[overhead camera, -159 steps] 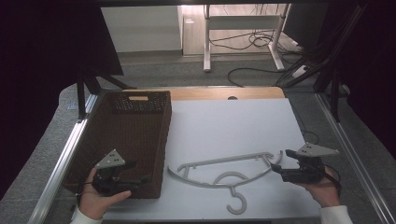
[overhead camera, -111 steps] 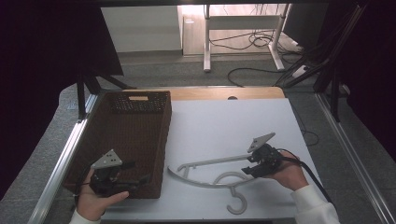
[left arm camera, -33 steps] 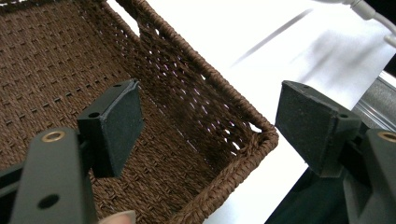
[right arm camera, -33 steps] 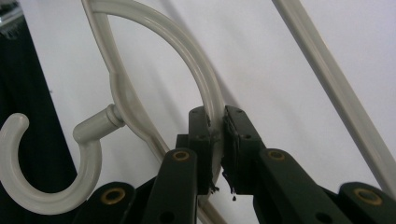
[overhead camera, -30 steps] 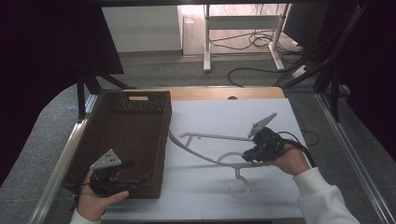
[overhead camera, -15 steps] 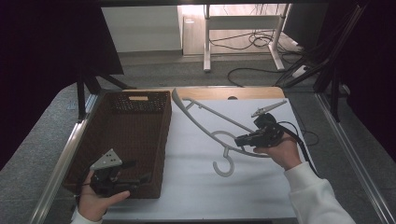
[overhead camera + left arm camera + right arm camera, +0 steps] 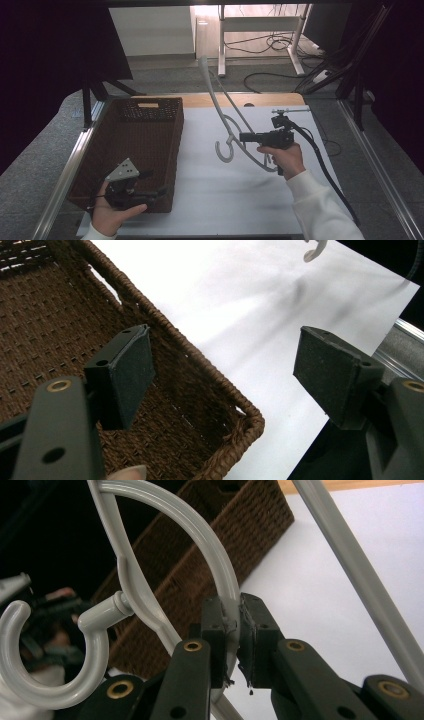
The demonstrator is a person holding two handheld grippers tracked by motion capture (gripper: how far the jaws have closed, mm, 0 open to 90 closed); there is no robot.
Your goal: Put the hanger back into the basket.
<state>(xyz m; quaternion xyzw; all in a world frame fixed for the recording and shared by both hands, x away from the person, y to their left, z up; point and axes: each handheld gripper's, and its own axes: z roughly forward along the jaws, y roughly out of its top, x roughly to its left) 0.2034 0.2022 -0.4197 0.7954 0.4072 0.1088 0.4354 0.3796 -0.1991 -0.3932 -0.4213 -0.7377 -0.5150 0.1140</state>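
Hanger (image 7: 227,131), pale grey plastic: held clear of the white table cover (image 7: 220,195), off the right side of the wicker basket (image 7: 135,145), standing steeply on end with one arm reaching up past the basket's far edge and its hook (image 7: 223,151) hanging toward the basket. My right gripper (image 7: 246,137), right of the basket, has its jaws pressed tight on the hanger's curved arm, pads on either side of the plastic. My left gripper (image 7: 162,190), at the basket's near right corner, has its jaws spread wide with nothing between the pads; one pad sits over the weave inside, the other beyond the rim over the cover.
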